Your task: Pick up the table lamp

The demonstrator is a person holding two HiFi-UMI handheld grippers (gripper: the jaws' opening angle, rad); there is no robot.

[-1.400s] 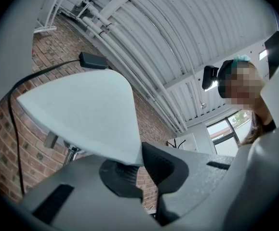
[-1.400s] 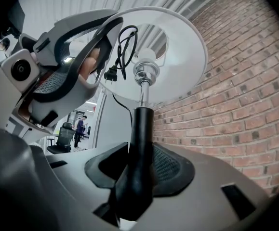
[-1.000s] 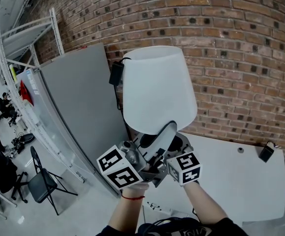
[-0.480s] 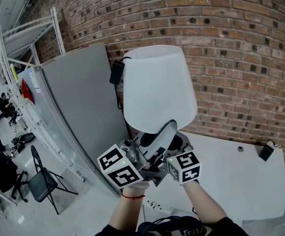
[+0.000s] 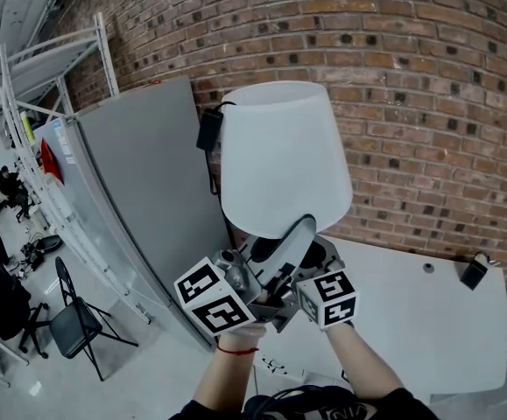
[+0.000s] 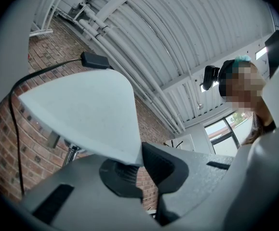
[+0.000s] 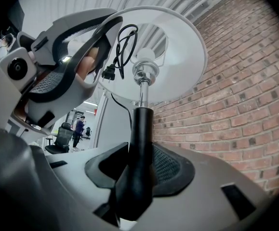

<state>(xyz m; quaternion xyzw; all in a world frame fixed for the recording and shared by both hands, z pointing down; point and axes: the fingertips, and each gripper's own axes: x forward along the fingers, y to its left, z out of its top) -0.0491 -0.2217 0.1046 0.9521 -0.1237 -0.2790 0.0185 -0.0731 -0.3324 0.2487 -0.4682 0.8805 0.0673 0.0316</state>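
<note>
Holding steady: nothing has shifted over the past second. Both grippers and the table lamp (image 5: 284,156) sit exactly where they were, so the lift looks done and this is a pause with the lamp up in the air, over the table's left end.

Starting at the left, the tall grey panel (image 5: 148,182) stands close beside the shade (image 6: 81,114), and that's the tightest edge here. The left gripper (image 6: 141,160) has its jaws squeezed almost together, apparently nipping the shade's lower rim. Next over, the right gripper (image 7: 139,172) is clamped on the black stem (image 7: 141,134), pads on both sides, and by my reading it carries the weight. The cord (image 7: 122,47) is bundled up inside the shade, out of the way.

Further right, the white table (image 5: 428,322) runs bare to its far right corner, where a small black object (image 5: 474,271) sits. The brick wall (image 5: 428,103) runs just behind the far edge. Open room lies rightward over the table and back toward the person, while leftward and forward are cramped.
</note>
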